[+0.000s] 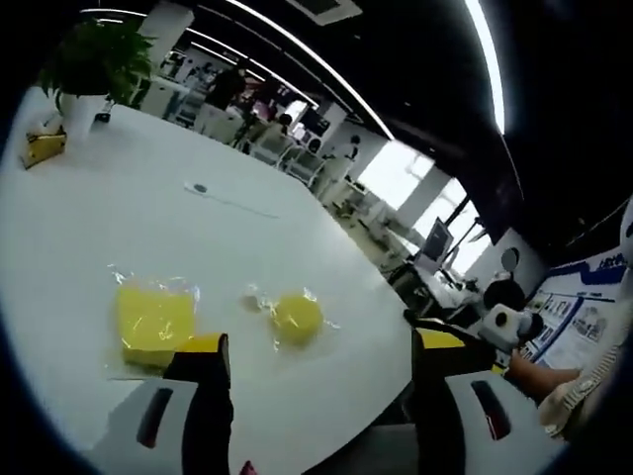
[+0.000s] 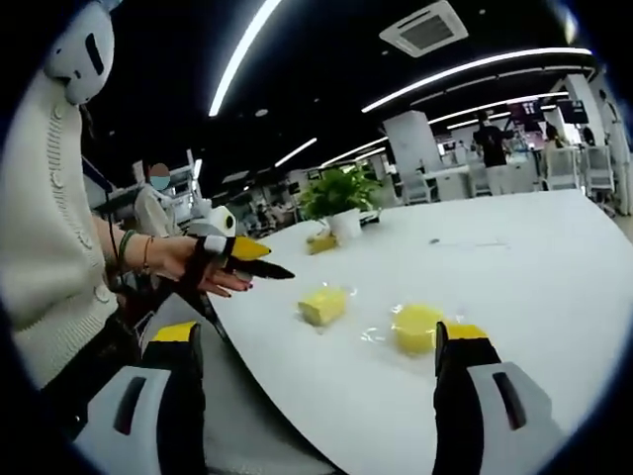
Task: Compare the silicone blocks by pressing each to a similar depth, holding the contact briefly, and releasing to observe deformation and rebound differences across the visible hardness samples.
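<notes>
Both tools hover wide open over the white desk; pressing the wrapped square block or round block off-centre may slide it.

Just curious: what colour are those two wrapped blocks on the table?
Both silicone blocks, square and round, are yellow; clearest in the left gripper view.

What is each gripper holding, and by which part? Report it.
Nothing is held. The left gripper and right gripper stand open above the white table; the square yellow block and round yellow block lie untouched in their wrappers.
</notes>
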Available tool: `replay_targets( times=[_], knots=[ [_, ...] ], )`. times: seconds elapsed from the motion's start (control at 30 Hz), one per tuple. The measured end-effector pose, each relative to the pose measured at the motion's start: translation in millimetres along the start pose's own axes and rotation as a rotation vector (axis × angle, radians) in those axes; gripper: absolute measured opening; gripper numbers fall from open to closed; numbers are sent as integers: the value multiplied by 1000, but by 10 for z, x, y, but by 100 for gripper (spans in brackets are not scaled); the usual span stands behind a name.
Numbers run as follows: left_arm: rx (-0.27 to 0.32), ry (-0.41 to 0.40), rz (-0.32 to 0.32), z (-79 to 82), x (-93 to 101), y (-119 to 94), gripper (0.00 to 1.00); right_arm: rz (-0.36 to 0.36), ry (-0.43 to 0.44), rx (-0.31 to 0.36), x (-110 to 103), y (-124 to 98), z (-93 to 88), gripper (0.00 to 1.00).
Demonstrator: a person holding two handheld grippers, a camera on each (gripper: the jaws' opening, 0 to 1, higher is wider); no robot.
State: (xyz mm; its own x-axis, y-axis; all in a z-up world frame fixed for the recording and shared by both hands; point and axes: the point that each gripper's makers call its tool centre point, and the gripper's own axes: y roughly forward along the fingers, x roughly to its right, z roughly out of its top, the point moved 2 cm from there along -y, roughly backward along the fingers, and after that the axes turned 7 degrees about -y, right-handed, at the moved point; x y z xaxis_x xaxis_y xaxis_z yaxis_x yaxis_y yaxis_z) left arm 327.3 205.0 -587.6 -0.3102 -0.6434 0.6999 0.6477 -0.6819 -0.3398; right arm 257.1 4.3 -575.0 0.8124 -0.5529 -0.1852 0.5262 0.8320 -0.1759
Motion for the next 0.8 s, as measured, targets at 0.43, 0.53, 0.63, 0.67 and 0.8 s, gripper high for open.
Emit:
replay_targets(
  times=[0.43,0.53,0.63,0.67,0.8],
  knots=[
    [-38,-282,-58,11,-75,806,78,-29,76,-57,194,43,-152,88],
    [-33,-381,-59,-9,-105,992,78,-38,86,-70,253,35,-187,88],
    [-8,-434,-20,2,-234,1132,80,-50,101,-74,313,23,-203,87],
    [-5,-461,-2,-2,-287,1190,81,-55,108,-75,333,19,-208,87],
    [-2,-490,27,-15,-419,1337,82,-69,129,-75,419,-2,-241,86]
  ],
)
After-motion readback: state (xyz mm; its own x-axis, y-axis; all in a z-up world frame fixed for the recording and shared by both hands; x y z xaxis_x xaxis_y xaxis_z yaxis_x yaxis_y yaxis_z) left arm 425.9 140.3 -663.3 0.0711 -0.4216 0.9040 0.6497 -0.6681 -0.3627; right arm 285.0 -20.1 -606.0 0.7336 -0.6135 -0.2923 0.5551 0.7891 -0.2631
